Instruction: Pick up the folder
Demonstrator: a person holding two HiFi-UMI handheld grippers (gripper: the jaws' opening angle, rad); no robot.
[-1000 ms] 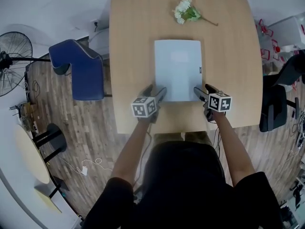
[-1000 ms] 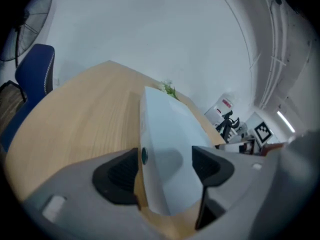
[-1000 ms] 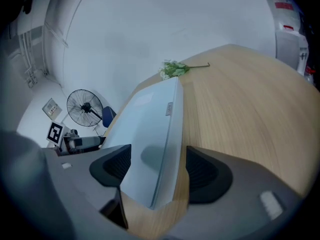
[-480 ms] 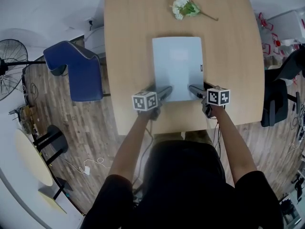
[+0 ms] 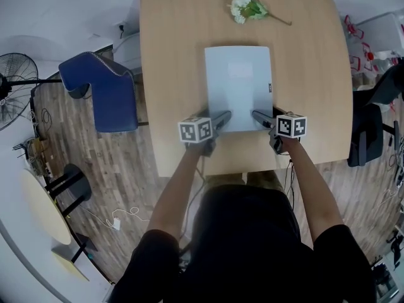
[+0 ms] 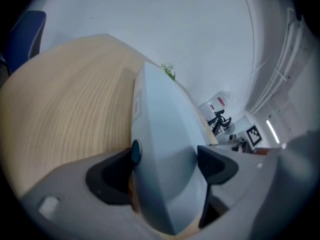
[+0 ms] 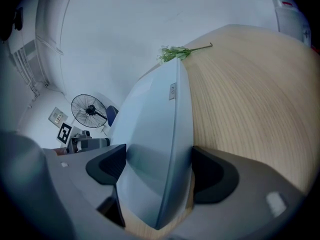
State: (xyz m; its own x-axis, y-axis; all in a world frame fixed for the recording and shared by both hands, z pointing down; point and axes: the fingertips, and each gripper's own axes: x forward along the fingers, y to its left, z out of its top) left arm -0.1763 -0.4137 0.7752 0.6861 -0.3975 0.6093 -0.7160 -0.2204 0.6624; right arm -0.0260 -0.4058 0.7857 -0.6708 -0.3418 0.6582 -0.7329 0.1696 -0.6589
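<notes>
The pale blue-grey folder (image 5: 238, 87) lies flat in the middle of the wooden table (image 5: 177, 55). My left gripper (image 5: 221, 117) is at its near left corner and my right gripper (image 5: 260, 117) is at its near right corner. In the left gripper view the folder's corner (image 6: 160, 134) sits between the wide jaws of the left gripper (image 6: 170, 156), with a gap on one side. In the right gripper view the folder (image 7: 155, 134) sits between the jaws of the right gripper (image 7: 159, 164), which are opening and do not clamp it.
A sprig of white flowers (image 5: 247, 8) lies at the table's far edge. A blue chair (image 5: 101, 90) stands left of the table, with a fan (image 5: 16, 77) beyond it. A black chair (image 5: 369, 131) stands to the right.
Both grippers have edged in over the folder's near corners and their jaws have spread wider. The folder has stayed flat on the table.
</notes>
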